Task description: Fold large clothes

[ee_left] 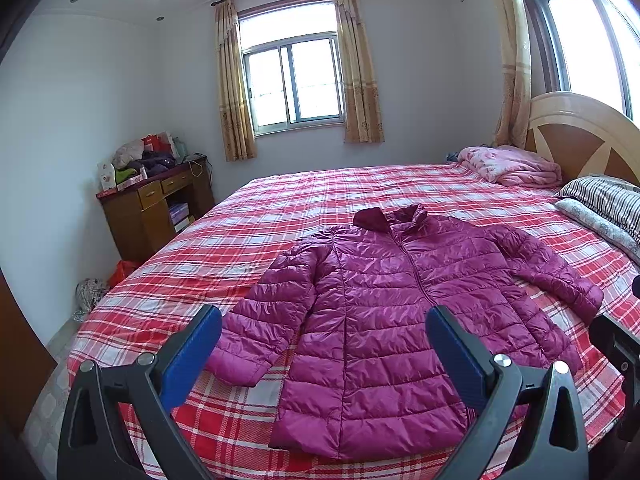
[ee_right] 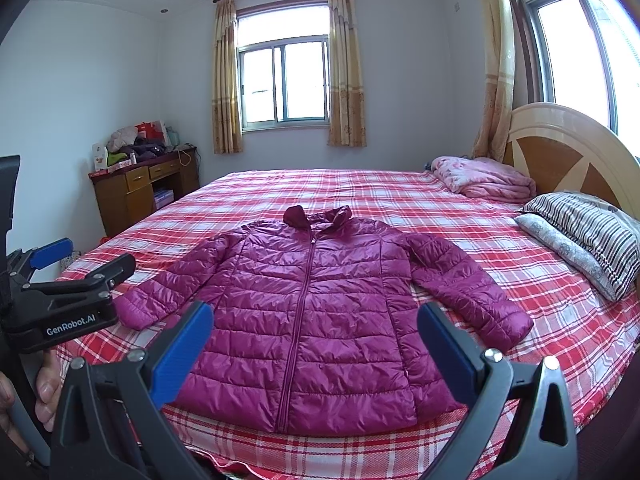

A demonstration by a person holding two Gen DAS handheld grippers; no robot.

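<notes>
A wide bed (ee_right: 400, 200) under a red-and-white plaid sheet fills the room from the near edge to the far wall, its curved wooden headboard (ee_right: 568, 152) on the right. Spread flat on the near half of it lies the task's garment, a magenta quilted jacket (ee_right: 312, 312): front up, zipped, collar toward the far wall, hem toward the near edge, both sleeves stretched out to left and right.

Against the far-left wall a wooden table (ee_right: 140, 188) carries a heap of clothes and boxes. At the right, near the headboard, sit a striped pillow (ee_right: 592, 232) and a bundled pink blanket (ee_right: 484, 180).

The left claw (ee_left: 322, 344) hovers over the jacket's near left part with its blue pads wide apart, gripping nothing. The right claw (ee_right: 314, 340) hangs above the hem, likewise spread and empty.

By my reading the folding has not begun: no sleeve is turned in, no part of the body doubled over. Everything is left to do, likely bringing in the sleeves first, then folding the body.

The back of the jacket is hidden. In the left wrist view the right claw shows only as a dark sliver at the right border. The items on the table are too small to name surely, and the floor objects beside the bed's left side are unclear.
</notes>
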